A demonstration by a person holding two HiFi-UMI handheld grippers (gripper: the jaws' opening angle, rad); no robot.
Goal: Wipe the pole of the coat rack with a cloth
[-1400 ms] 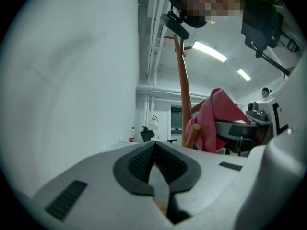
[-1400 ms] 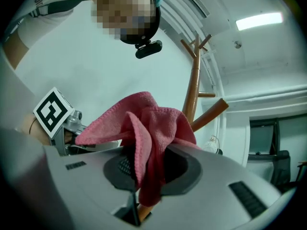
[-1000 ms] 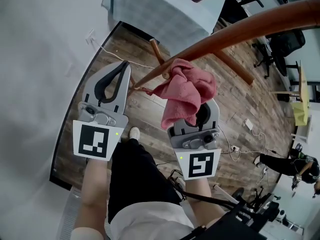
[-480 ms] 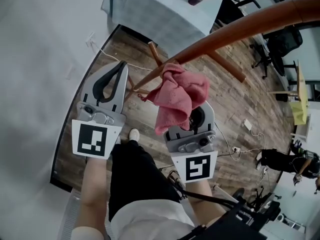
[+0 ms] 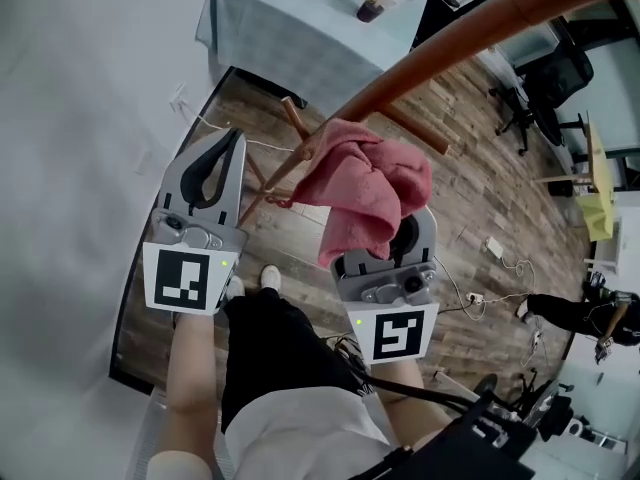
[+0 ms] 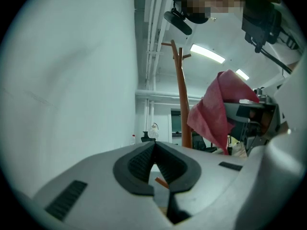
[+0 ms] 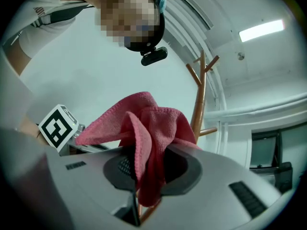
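Pink cloth (image 5: 362,190) is still held at the brown pole (image 5: 420,66), low near its feet, barely shifted. It is clamped by the right tongs (image 7: 148,164); left tongs (image 6: 154,147) are closed, empty.

Pole (image 5: 450,56) top past the upper edge; its middle stretch behind the cloth (image 5: 365,193)

A dark wood-plank floor (image 5: 470,198) meets a plain white wall (image 5: 90,118) on the left. A counter (image 5: 290,38) under a pale blue-green cover stands beside the wall (a dark cup (image 5: 370,10) on top), with a black office chair (image 5: 535,73) farther right. A strip light (image 7: 263,30) glows on the white ceiling.
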